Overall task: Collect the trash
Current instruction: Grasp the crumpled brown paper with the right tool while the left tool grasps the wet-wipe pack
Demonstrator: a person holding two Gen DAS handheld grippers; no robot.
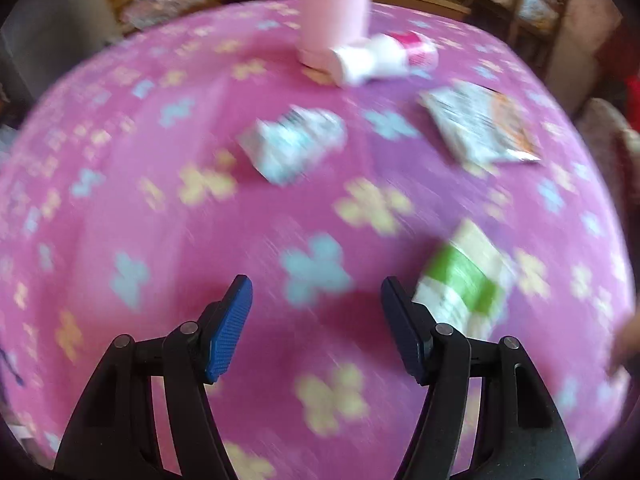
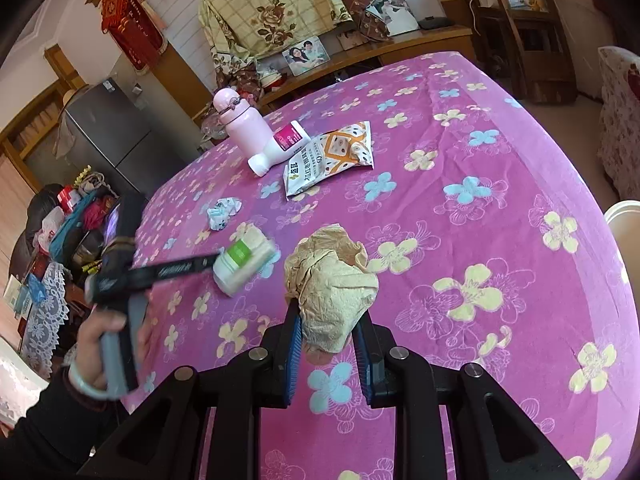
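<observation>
My right gripper (image 2: 326, 320) is shut on a crumpled beige paper ball (image 2: 332, 280) and holds it above the pink flowered tablecloth (image 2: 500, 208). My left gripper (image 1: 316, 300) is open and empty over the cloth; the view is blurred. A green-and-white wrapper (image 1: 460, 280) lies just right of its right finger; it also shows in the right wrist view (image 2: 244, 258), beside the left gripper's tip. A crumpled white-and-blue wrapper (image 1: 296, 144) (image 2: 224, 212), a flat snack packet (image 1: 480, 124) (image 2: 332, 156) and a toppled white bottle with a pink label (image 1: 380, 56) (image 2: 278, 144) lie farther on.
A pink flask (image 1: 334, 12) (image 2: 240, 124) stands upright by the toppled bottle. A wooden sideboard with photos (image 2: 360, 56) runs behind the table. A grey fridge (image 2: 116, 136) and cluttered bags (image 2: 76, 224) stand at left. A white rim (image 2: 624, 216) shows at right.
</observation>
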